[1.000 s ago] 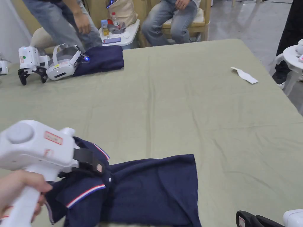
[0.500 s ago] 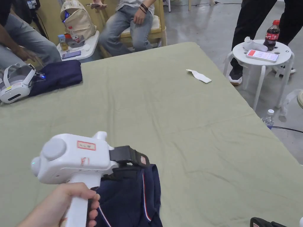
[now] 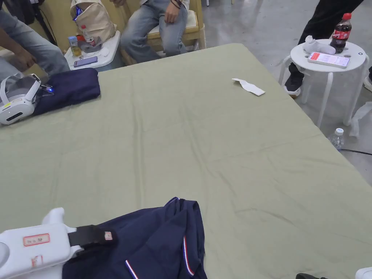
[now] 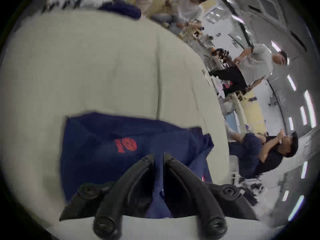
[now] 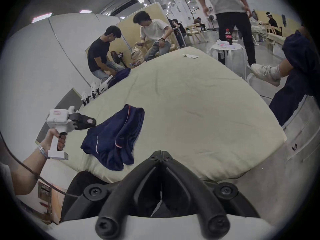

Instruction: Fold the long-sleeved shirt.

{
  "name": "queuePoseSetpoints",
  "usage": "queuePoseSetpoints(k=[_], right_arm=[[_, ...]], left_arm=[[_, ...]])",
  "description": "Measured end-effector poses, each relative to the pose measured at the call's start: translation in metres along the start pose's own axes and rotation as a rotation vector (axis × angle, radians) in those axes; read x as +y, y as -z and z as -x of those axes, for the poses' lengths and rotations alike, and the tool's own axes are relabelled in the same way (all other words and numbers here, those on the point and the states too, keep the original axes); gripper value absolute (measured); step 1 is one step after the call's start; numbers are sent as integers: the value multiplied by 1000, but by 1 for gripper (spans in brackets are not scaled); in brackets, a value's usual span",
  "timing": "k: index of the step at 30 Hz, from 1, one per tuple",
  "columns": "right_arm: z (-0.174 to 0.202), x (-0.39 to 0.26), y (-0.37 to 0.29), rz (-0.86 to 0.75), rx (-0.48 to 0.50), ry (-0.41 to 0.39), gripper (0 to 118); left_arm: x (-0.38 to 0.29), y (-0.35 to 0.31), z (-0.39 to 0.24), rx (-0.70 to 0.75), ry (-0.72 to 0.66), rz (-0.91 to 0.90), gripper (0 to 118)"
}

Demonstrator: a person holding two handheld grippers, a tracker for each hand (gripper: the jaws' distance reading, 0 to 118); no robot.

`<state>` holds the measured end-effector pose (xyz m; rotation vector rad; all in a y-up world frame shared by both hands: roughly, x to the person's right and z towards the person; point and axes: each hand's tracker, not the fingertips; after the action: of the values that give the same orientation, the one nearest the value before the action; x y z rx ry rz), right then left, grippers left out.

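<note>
counter [image 3: 218, 145]: olive cloth | navy shirt [image 3: 156, 243] 6 o'clock | folded navy garment [image 3: 69, 91], headset [image 3: 18, 100] 10 o'clock | paper strip [image 3: 249, 87] 1 o'clock

No legible text, red-bordered sticker on left gripper [image 3: 95, 237] unreadable, red print on navy shirt [image 4: 126, 145] blurred

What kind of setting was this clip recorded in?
Probably a large indoor hall used for recording sessions: a wide table under a green cloth, a spare white headset beside a folded navy garment, concrete floor.
</note>
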<state>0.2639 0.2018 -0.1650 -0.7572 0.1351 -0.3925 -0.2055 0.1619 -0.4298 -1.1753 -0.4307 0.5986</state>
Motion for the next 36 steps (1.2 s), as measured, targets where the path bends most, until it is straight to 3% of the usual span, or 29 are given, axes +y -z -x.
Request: queuePoseSetpoints(k=[8, 10, 13, 16, 21, 24, 26, 29, 32, 34, 36], right_arm=[[17, 2, 11, 42, 4, -42, 1], [17, 3, 12, 46, 6, -47, 1], [13, 3, 16, 56, 9, -45, 1], [10, 3, 17, 58, 12, -31, 1], [5, 3, 13, 49, 13, -15, 1], [2, 3, 11, 52, 3, -16, 1], [2, 4, 8, 46, -4, -24, 1], [-1, 3, 7, 36, 1, -6, 1], [-1, 2, 8, 31, 8, 5, 1], [2, 2, 11, 34, 16, 9, 1], [7, 3, 13, 44, 21, 0, 1]], left_arm=[[-15, 66, -18, -307, -26, 81, 8], [-21, 82, -23, -384, -40, 189, 8], [-38, 103, -46, -284, 103, 243, 8], [-58, 134, -64, -366, 46, 364, 8], [-86, 155, -105, -356, 180, 394, 8], [-90, 145, -120, -284, 278, 381, 8], [-84, 120, -126, -316, 319, 326, 8], [-61, 76, -119, -434, 314, 183, 7], [-37, 69, -96, -353, 175, 108, 3], [-29, 93, -69, -287, 48, 156, 0], [-34, 126, -52, -178, 68, 266, 0]])
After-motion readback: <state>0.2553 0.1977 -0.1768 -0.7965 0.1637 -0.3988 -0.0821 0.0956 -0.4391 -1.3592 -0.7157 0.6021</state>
